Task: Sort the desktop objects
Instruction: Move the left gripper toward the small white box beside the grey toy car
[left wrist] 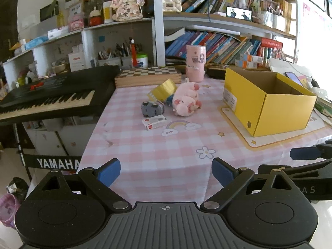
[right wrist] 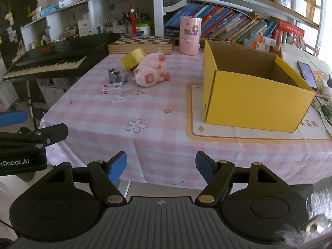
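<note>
Both grippers hang at the near edge of the table (right wrist: 166, 137), well short of anything to sort: the left gripper (left wrist: 166, 175) has its blue fingers (left wrist: 110, 171) wide apart with nothing between them, and the right gripper (right wrist: 160, 167) likewise stands apart and empty. The things to be sorted sit in a tight huddle far across the pink checked cloth: a pink plush pig (left wrist: 186, 99) lying on its side, a yellow box (left wrist: 162, 91) tipped against it, a small grey toy (left wrist: 151, 109) just beside that, and a flat white card box (left wrist: 154, 122) in front of the toy. The open yellow carton (right wrist: 255, 101), which I take to be where they belong, stands to the right and looks empty. The chief risk is the crowding: reaching for the pig could shove the tipped box or the grey toy, since they seem to touch or nearly touch. The card box lies flat, so fingers closing on it may scrape and bunch the loose cloth, dragging its neighbours. The plush is soft and may slip from a shallow pinch on the way over the carton's wall. The two grippers sit close side by side, so if both go for the huddle together they could knock each other, and the tall pink canister (left wrist: 196, 63) behind could be toppled by an overreach
</note>
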The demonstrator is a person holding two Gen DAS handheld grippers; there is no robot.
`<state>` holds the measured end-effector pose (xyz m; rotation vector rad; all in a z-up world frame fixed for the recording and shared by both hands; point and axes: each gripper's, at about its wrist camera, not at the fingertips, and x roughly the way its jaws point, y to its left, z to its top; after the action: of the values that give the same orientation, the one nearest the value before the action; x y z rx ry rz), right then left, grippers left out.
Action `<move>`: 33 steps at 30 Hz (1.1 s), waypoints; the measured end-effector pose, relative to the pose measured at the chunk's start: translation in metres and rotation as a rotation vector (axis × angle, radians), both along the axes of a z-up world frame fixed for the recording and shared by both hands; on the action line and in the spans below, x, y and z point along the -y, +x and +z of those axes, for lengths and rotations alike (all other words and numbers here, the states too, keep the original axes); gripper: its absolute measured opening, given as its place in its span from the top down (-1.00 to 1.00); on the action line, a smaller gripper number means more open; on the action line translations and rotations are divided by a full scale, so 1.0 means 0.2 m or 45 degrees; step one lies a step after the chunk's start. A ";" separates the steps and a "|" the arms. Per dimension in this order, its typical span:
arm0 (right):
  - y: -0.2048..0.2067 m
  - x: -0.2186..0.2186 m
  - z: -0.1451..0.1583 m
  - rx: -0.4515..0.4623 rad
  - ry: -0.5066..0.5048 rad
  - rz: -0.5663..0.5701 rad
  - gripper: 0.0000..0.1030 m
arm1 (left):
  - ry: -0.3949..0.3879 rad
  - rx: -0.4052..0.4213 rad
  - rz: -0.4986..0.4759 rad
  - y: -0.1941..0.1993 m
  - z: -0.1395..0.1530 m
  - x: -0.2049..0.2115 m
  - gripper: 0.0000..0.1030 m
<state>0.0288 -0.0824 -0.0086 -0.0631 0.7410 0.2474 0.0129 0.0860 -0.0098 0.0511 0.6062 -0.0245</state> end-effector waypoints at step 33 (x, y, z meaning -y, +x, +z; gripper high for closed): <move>0.22 -0.16 -0.02 -0.023 -0.022 0.104 -0.38 | -0.019 -0.039 0.094 0.16 -0.03 -0.13 -0.87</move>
<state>0.0733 -0.0506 -0.0124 -0.1080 0.7598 0.3201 0.0449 0.1130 -0.0164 0.0142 0.6384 0.0418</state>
